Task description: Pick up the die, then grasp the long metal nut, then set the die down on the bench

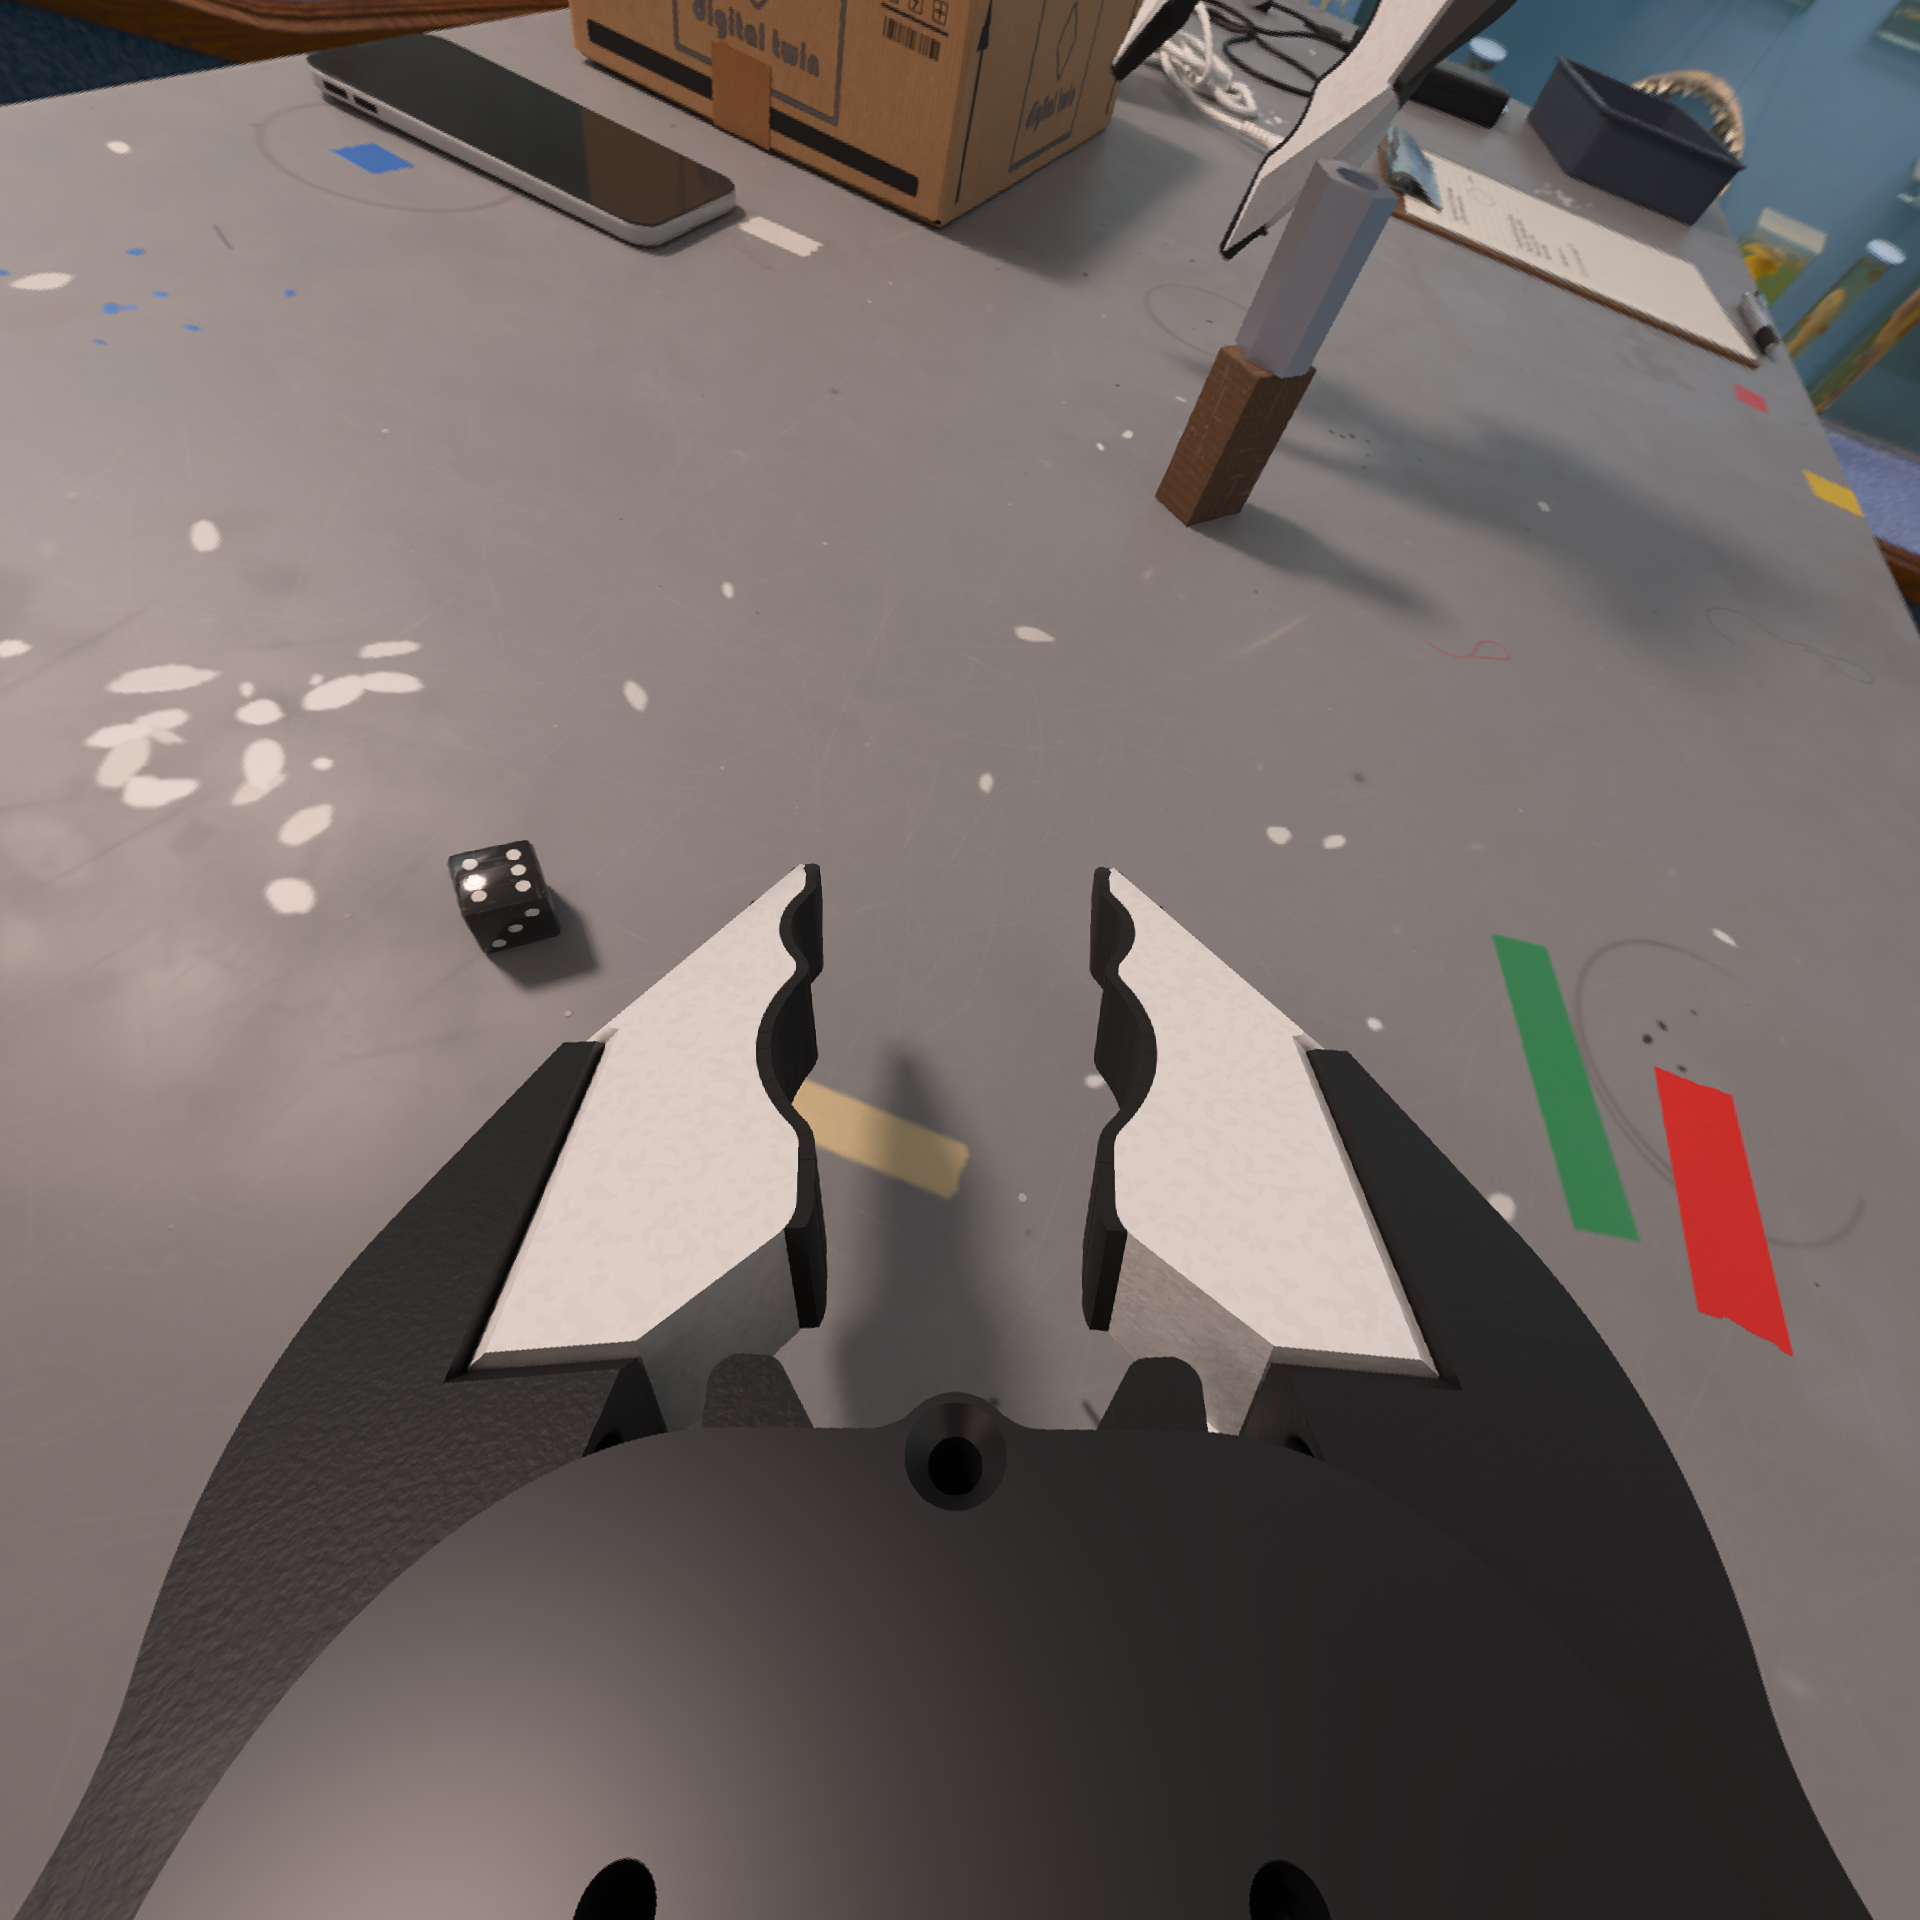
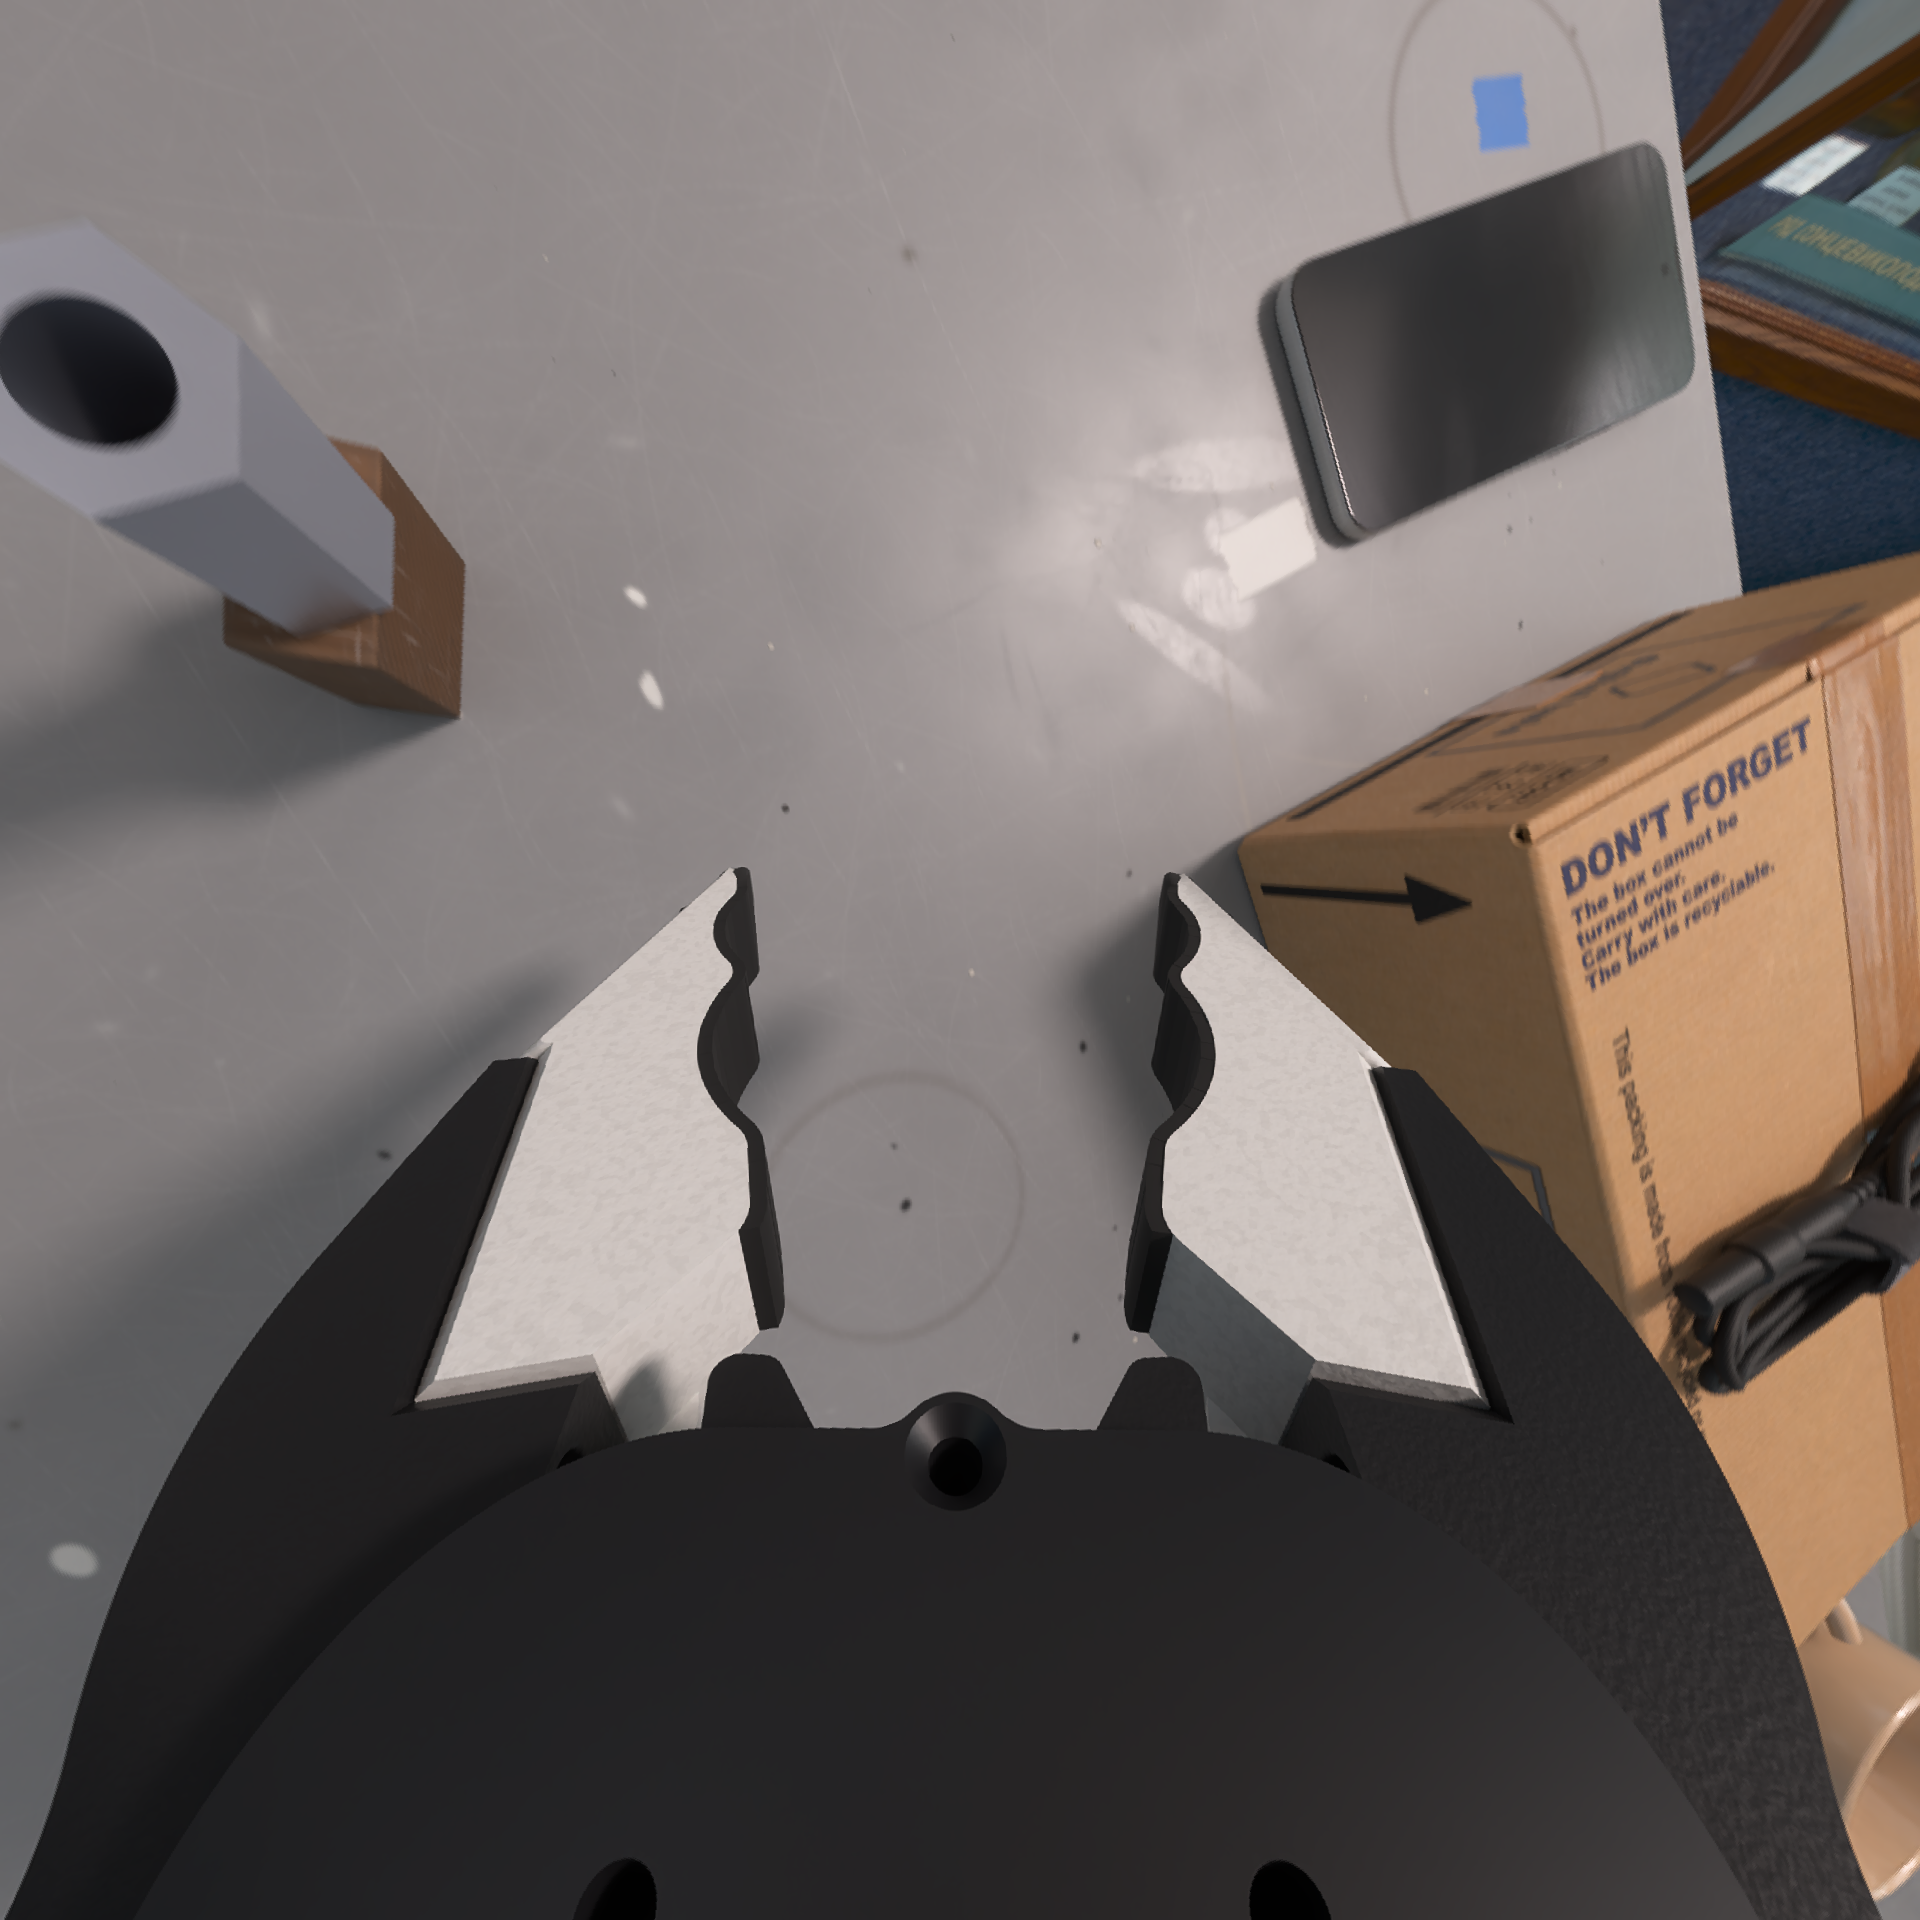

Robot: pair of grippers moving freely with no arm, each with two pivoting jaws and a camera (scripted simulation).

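The die (image 1: 506,894) rests on the grey bench (image 1: 935,623), black with white pips, its six-pip face up; it sits just beyond and to the left of the left gripper (image 1: 954,883), apart from both fingers; that gripper's jaws stand apart with nothing between them, over a strip of tan tape (image 1: 894,1138) on the bench. Well beyond the die and off to its right, the long metal nut (image 1: 1311,272) stands tilted, a grey hexagonal bar with a bore down its middle, its lower end in a brown wooden block (image 1: 1231,436); in the right wrist view the nut (image 2: 197,447) and its block (image 2: 384,623) lie to the upper left. The right gripper (image 2: 954,883) hangs above bare bench, jaws apart and empty, the nut well to its left; from the left wrist view it (image 1: 1320,135) shows just above the nut's top, though whether they touch I cannot tell. Farther from the die lie a dark phone (image 1: 530,140), a cardboard box (image 1: 862,94) and a clipboard (image 1: 1569,260); to the die's right, green tape (image 1: 1564,1086) and red tape (image 1: 1720,1205).
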